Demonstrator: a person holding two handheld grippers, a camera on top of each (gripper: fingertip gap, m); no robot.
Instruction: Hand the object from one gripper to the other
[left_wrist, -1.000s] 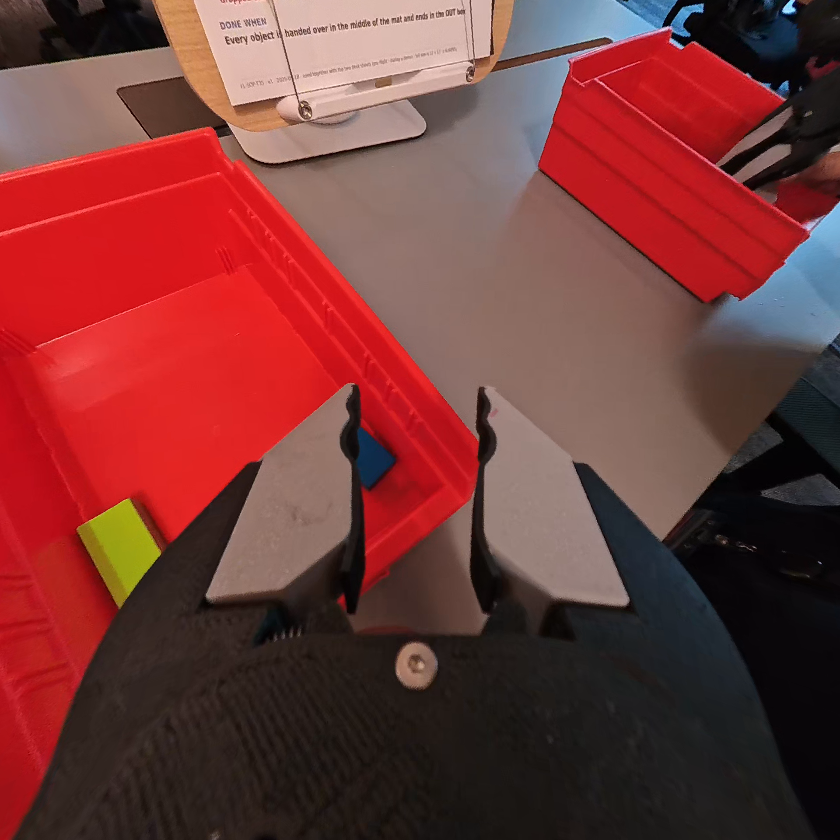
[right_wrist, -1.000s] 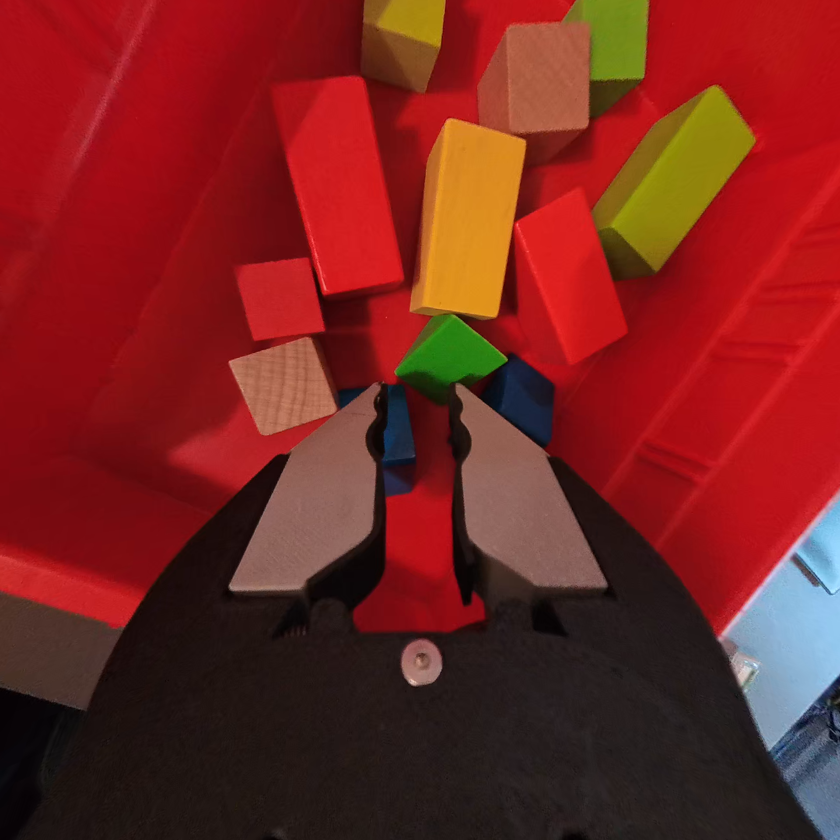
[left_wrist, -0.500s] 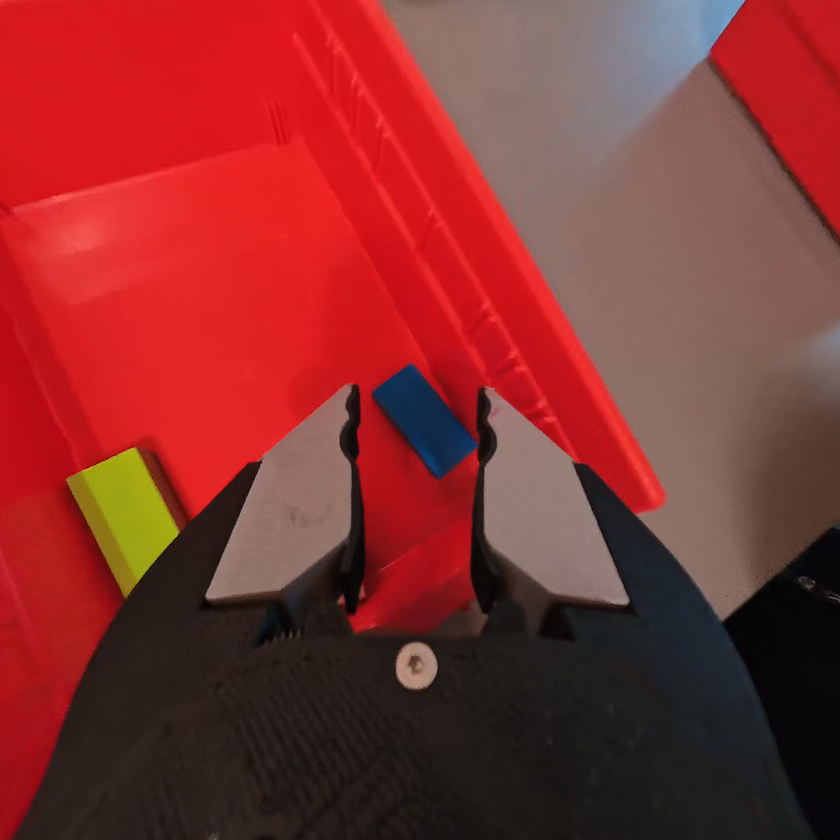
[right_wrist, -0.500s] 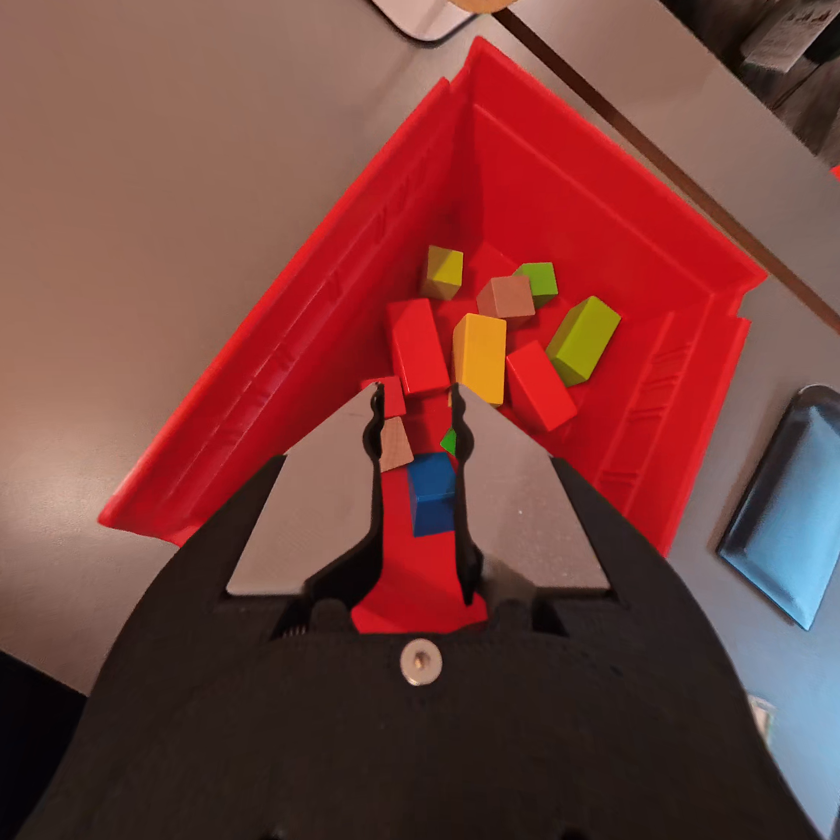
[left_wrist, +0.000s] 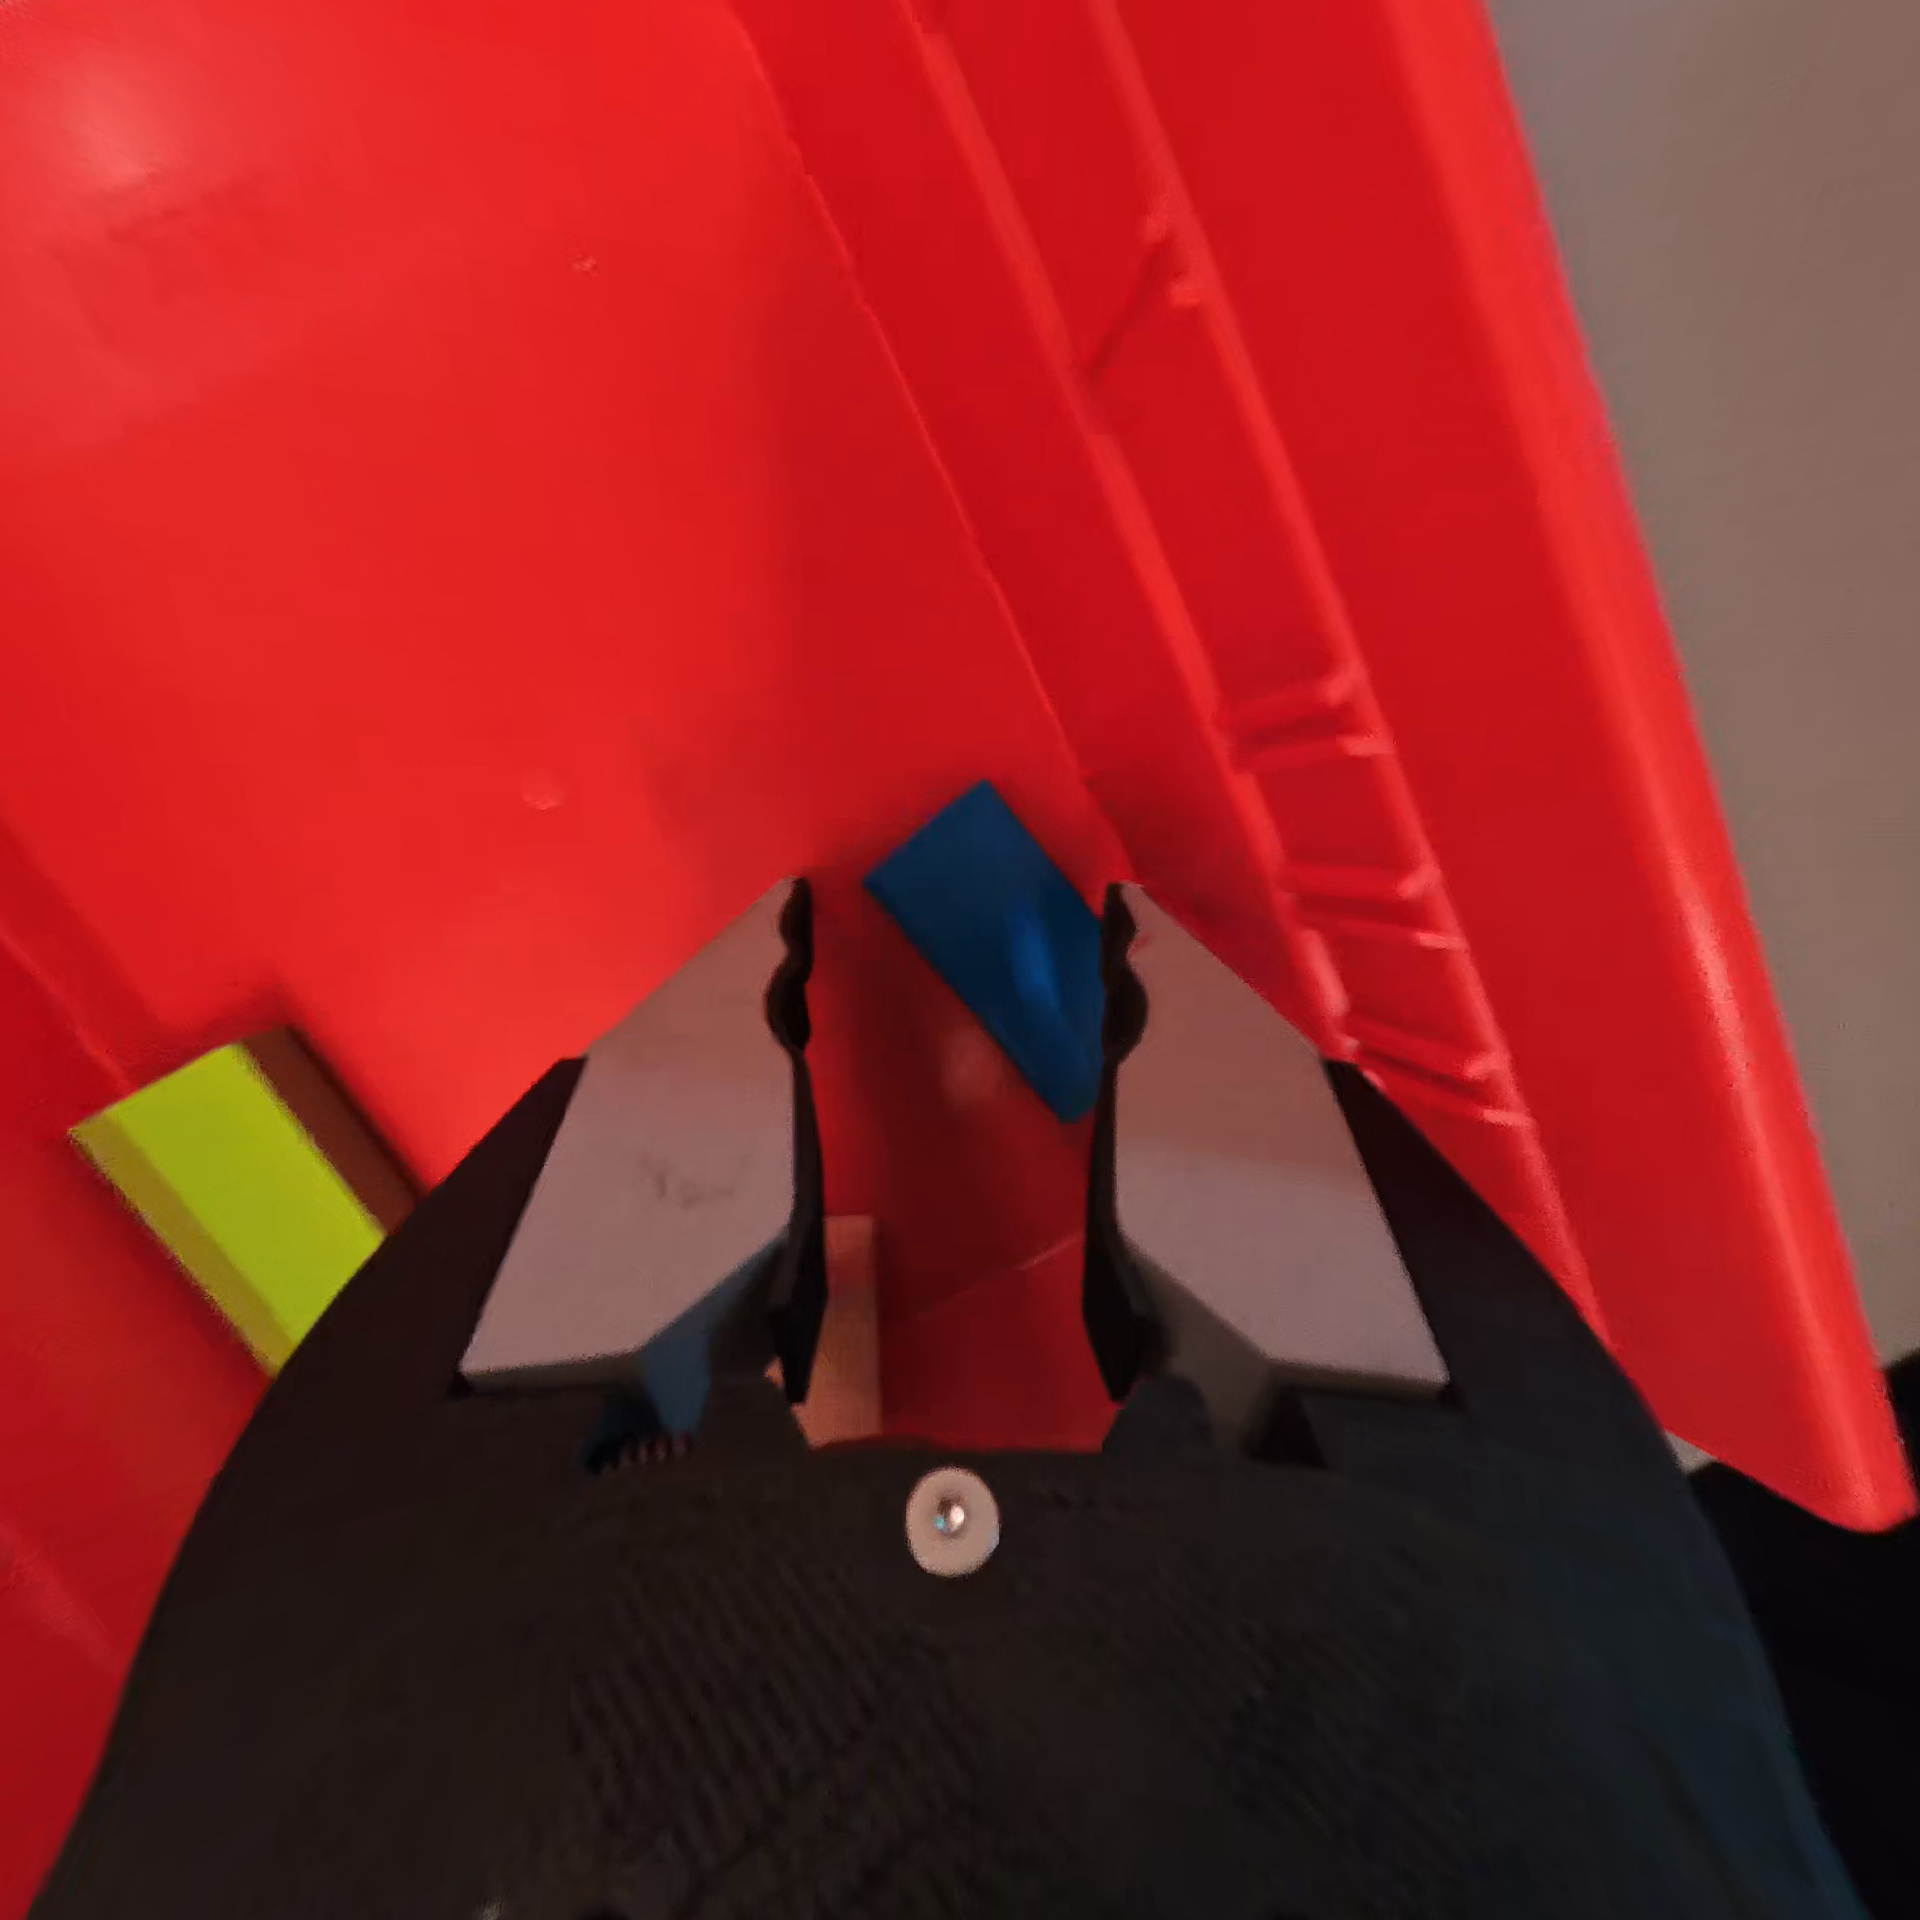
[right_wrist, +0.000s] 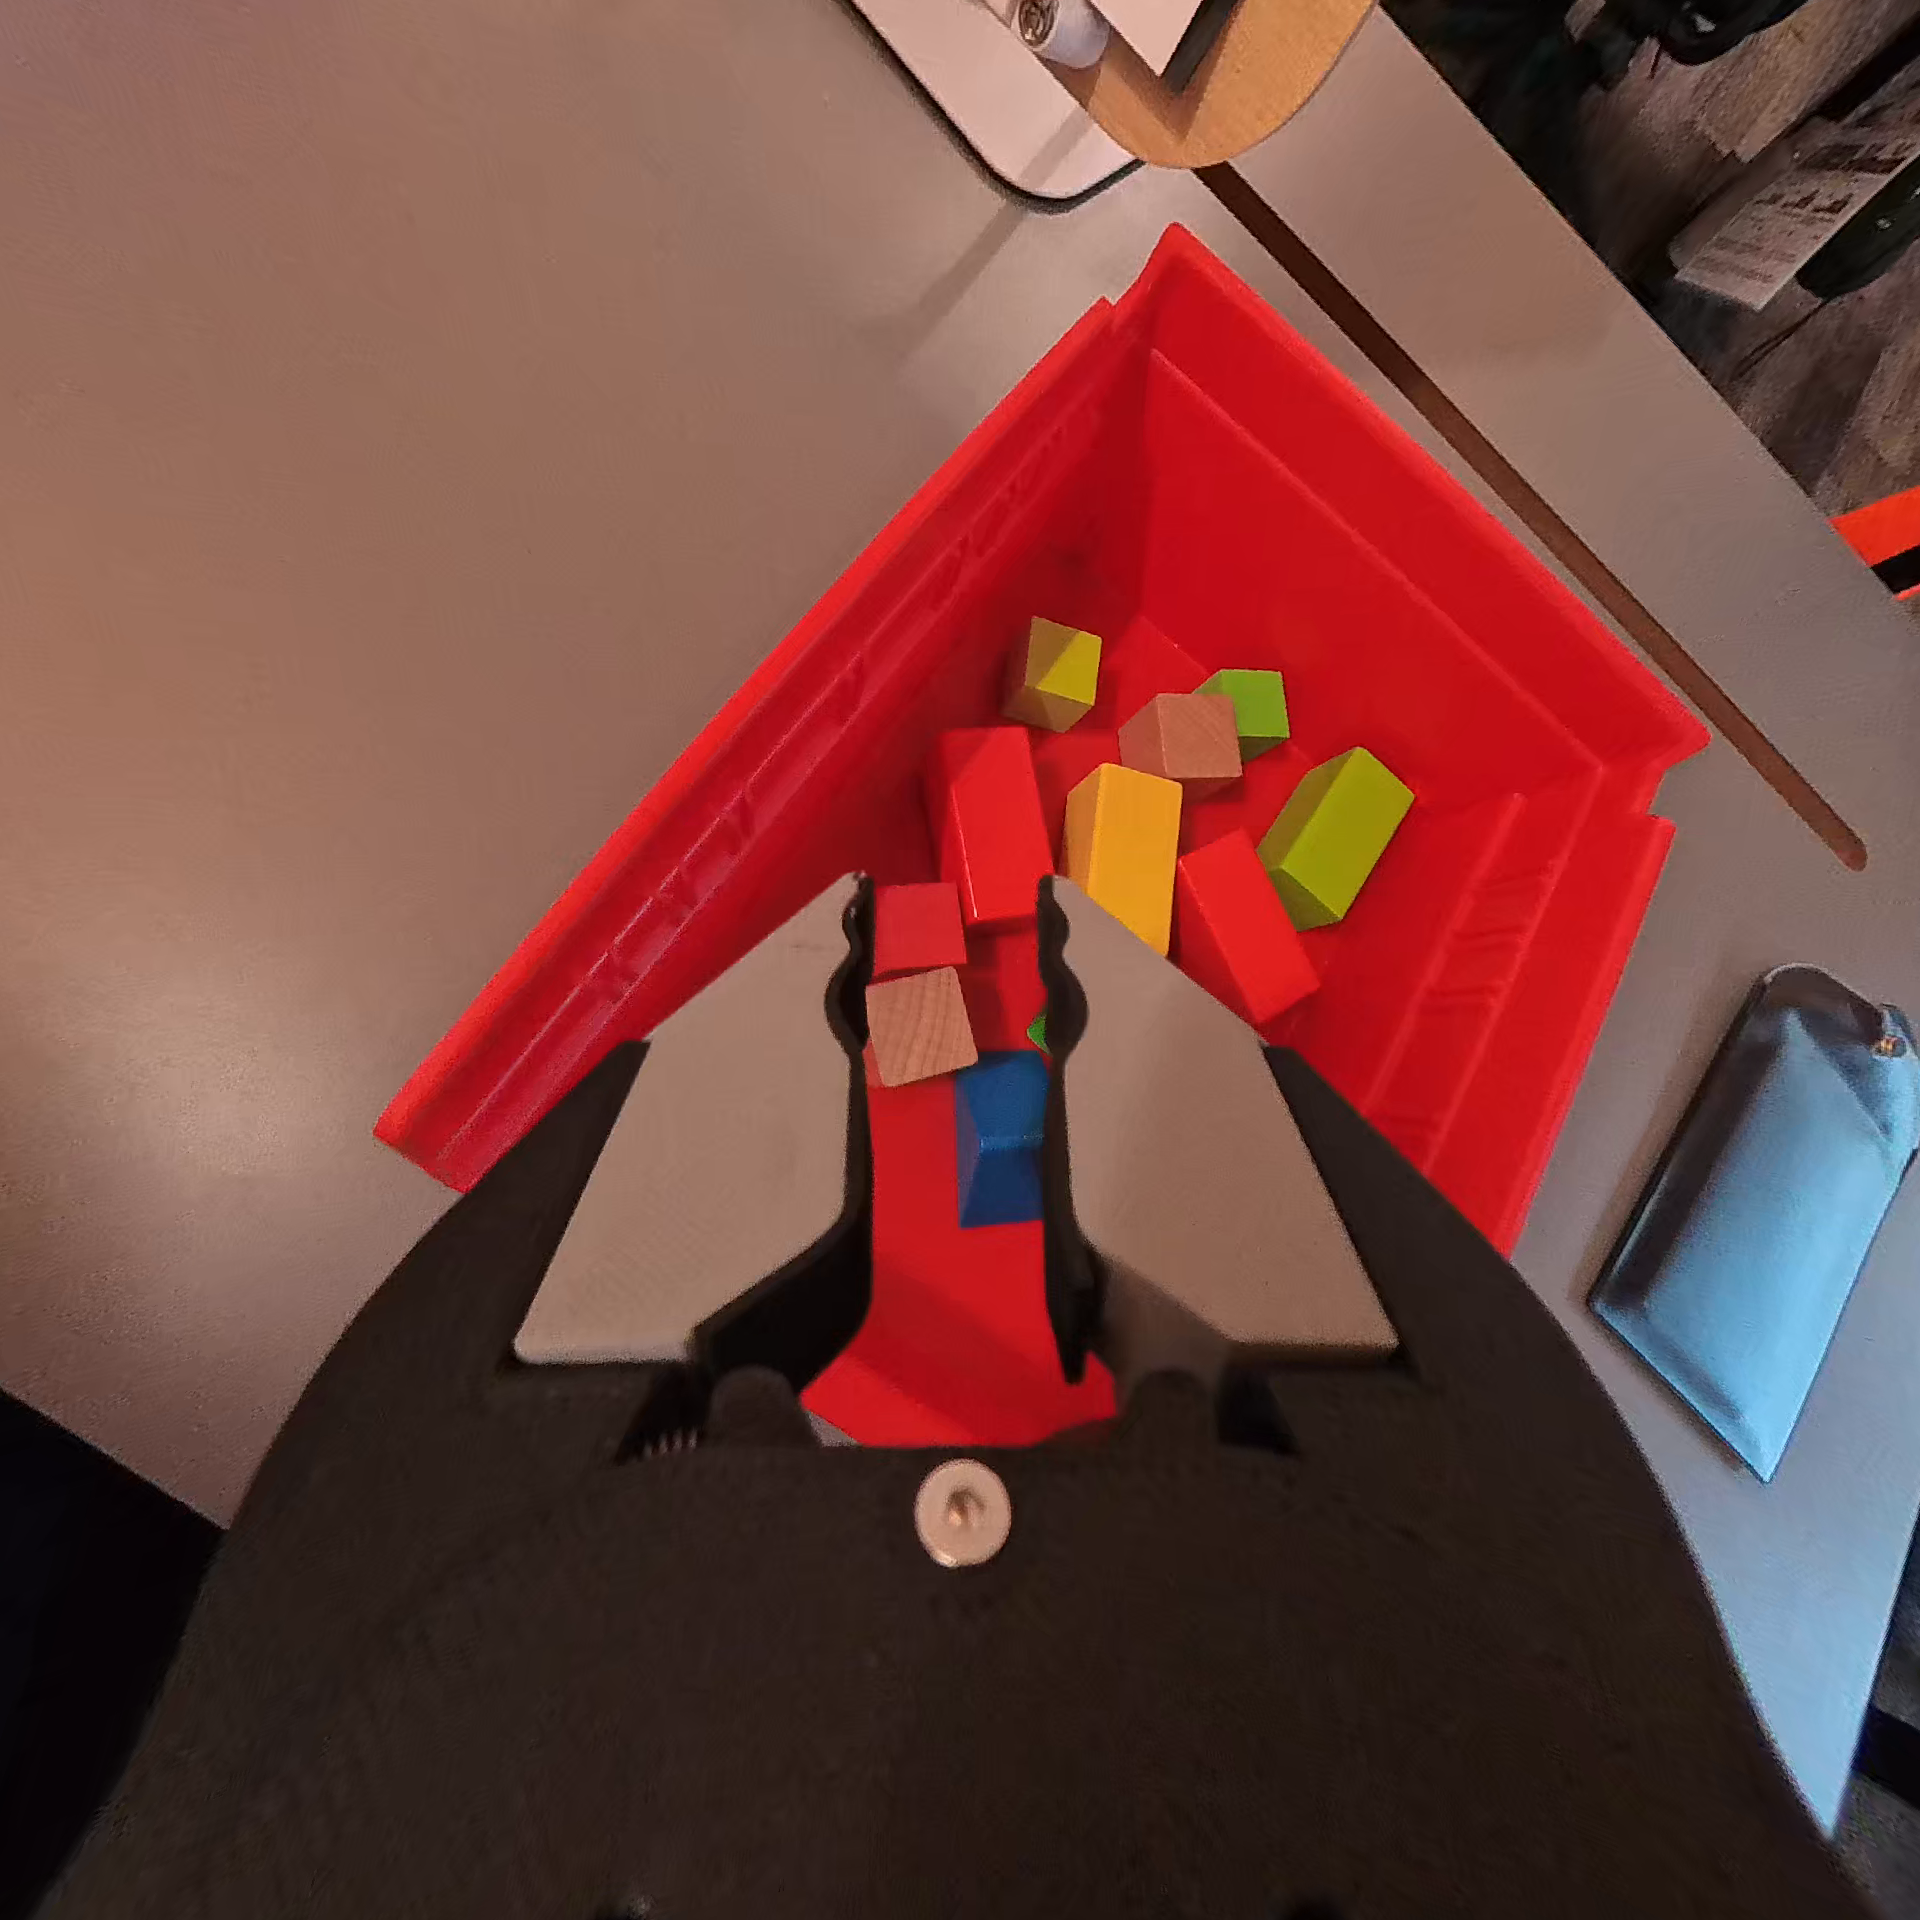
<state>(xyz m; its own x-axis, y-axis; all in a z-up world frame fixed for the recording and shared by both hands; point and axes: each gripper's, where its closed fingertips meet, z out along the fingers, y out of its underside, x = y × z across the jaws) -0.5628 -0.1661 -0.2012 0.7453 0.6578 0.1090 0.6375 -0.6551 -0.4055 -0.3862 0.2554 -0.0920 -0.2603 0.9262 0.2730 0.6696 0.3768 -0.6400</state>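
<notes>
My left gripper (left_wrist: 956, 935) is open, low inside a red bin (left_wrist: 1351, 520). A blue block (left_wrist: 987, 914) lies on the bin floor between its fingertips, close to the right finger (left_wrist: 1226, 1091); the left pad is clear of it. A yellow-green block (left_wrist: 229, 1174) lies to the left. My right gripper (right_wrist: 951, 914) is open above another red bin (right_wrist: 1351, 499) that holds several coloured blocks. A red cube (right_wrist: 920, 925), a plain wooden cube (right_wrist: 920, 1023) and a blue block (right_wrist: 1003, 1138) show in the gap between its fingers.
In the right wrist view a grey table (right_wrist: 416, 416) surrounds the bin. A stand with a white base (right_wrist: 997, 94) is at the far edge. A blue-grey pouch (right_wrist: 1766, 1226) lies to the right. A plain wooden block (left_wrist: 847, 1320) shows near the base of the left gripper's fingers. The gap from one gripper's tips to the other's is roughly 45 centimeters. Both grippers' tips are roughly 40 centimeters from the white base (right_wrist: 997, 94).
My left gripper swung from over the table's edge into the red bin and came down around the blue block, staying open. My right gripper rose out of its bin, staying open.
</notes>
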